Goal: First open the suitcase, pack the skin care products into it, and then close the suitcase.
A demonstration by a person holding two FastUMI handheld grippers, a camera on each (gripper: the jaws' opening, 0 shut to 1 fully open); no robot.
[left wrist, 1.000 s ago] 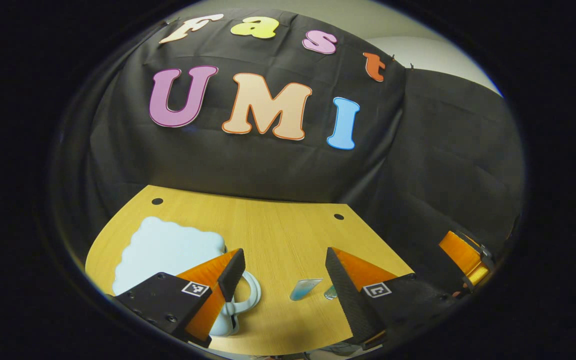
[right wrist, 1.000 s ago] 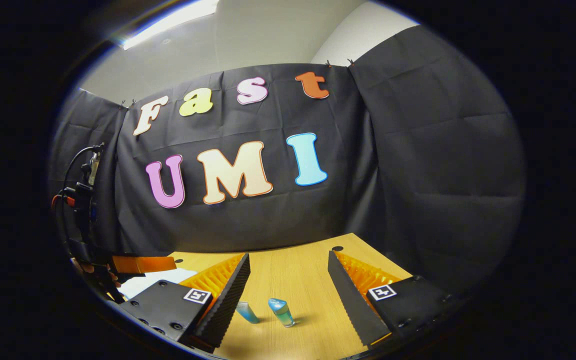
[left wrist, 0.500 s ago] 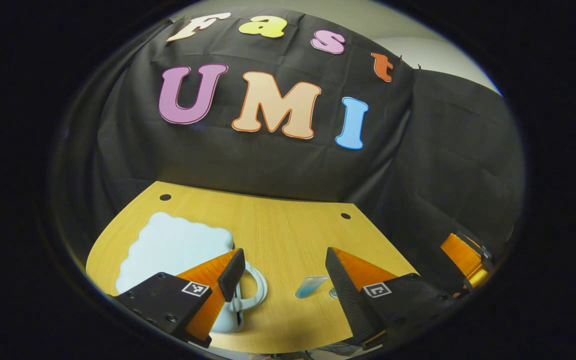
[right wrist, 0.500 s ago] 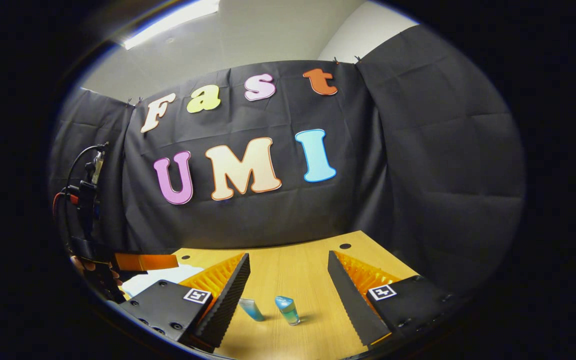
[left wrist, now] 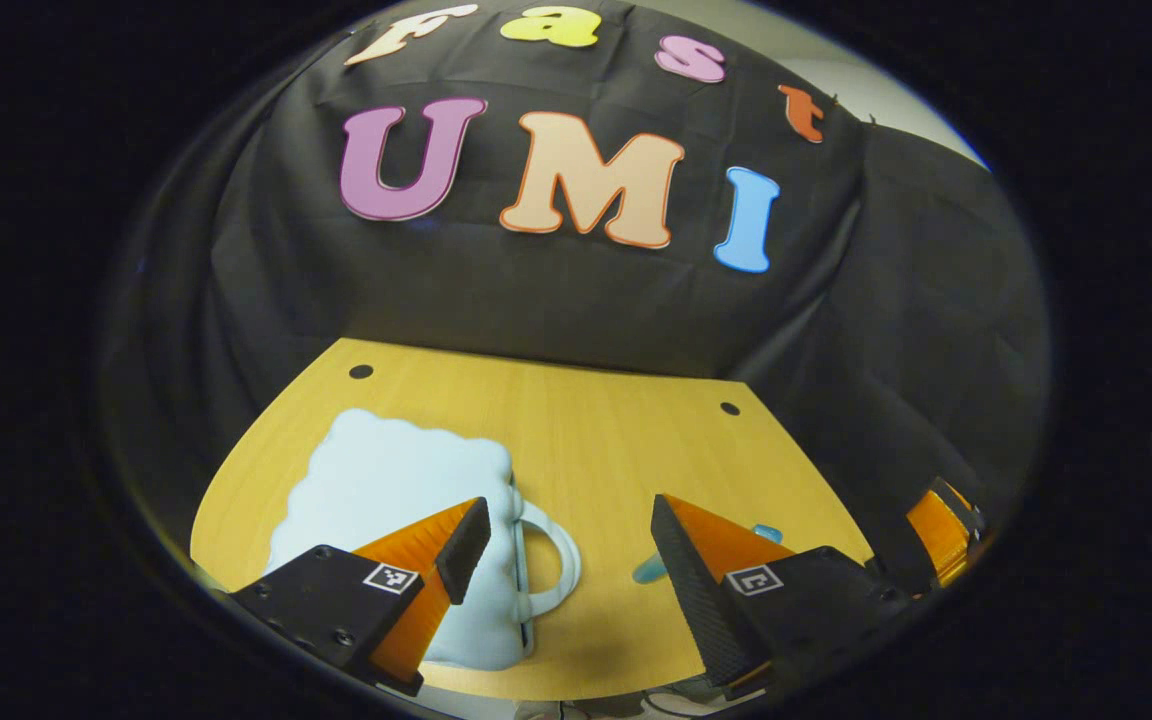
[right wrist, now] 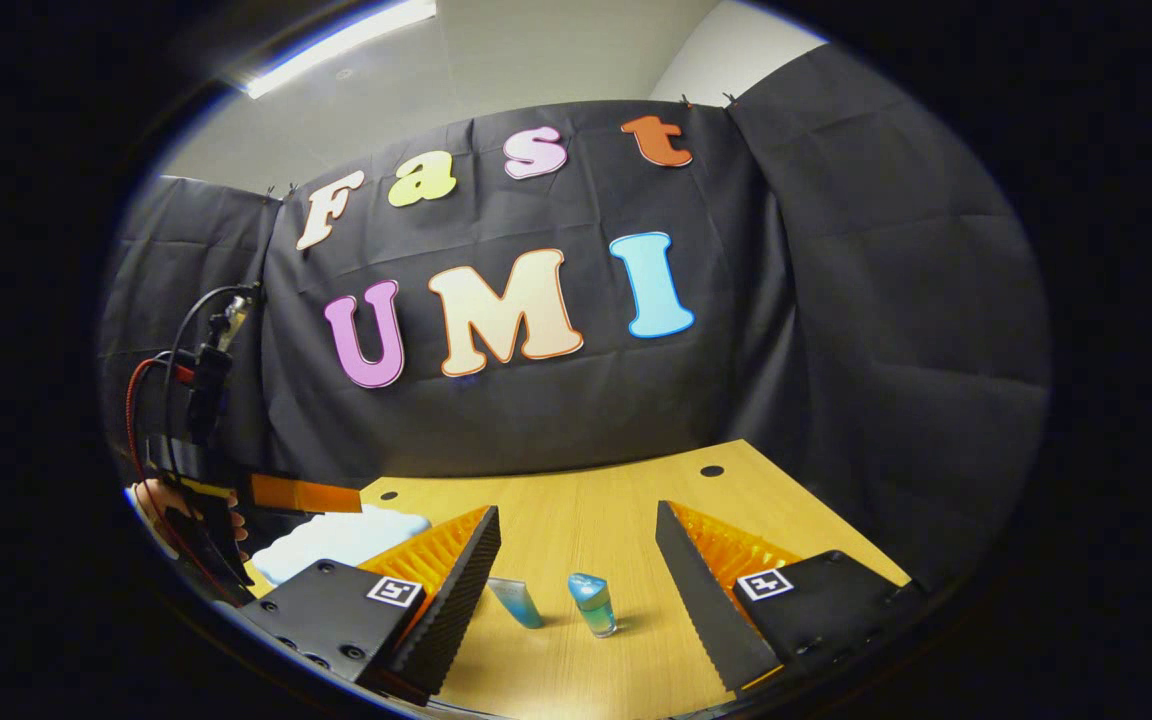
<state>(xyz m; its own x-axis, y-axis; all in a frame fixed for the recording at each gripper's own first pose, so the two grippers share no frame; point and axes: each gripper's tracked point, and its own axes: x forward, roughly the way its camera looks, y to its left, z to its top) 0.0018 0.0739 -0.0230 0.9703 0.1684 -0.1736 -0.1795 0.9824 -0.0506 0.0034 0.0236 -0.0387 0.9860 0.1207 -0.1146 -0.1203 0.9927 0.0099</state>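
A pale blue cloud-shaped suitcase [left wrist: 391, 500] lies flat and closed on the wooden table [left wrist: 596, 430], its white handle [left wrist: 554, 560] pointing right. My left gripper [left wrist: 571, 530] hovers open above the table's near edge, the left finger over the suitcase and the handle in the gap. A blue skin care piece [left wrist: 649, 571] peeks out beside its right finger. In the right gripper view, a blue tube [right wrist: 518, 603] and a small blue-green bottle [right wrist: 593, 603] stand between the fingers of my open right gripper [right wrist: 576, 520], which touches neither. The suitcase [right wrist: 341, 535] shows behind its left finger.
The other gripper [right wrist: 301, 494] with its cables and a hand [right wrist: 151, 500] shows at the left of the right gripper view. An orange part of the right gripper [left wrist: 939, 530] shows at the far right of the left gripper view. Black cloth walls the table's back and sides.
Both grippers have moved forward over the table. The suitcase has grown larger under the left gripper, and the two skin care items sit farther in between the right fingers. Both stayed open.
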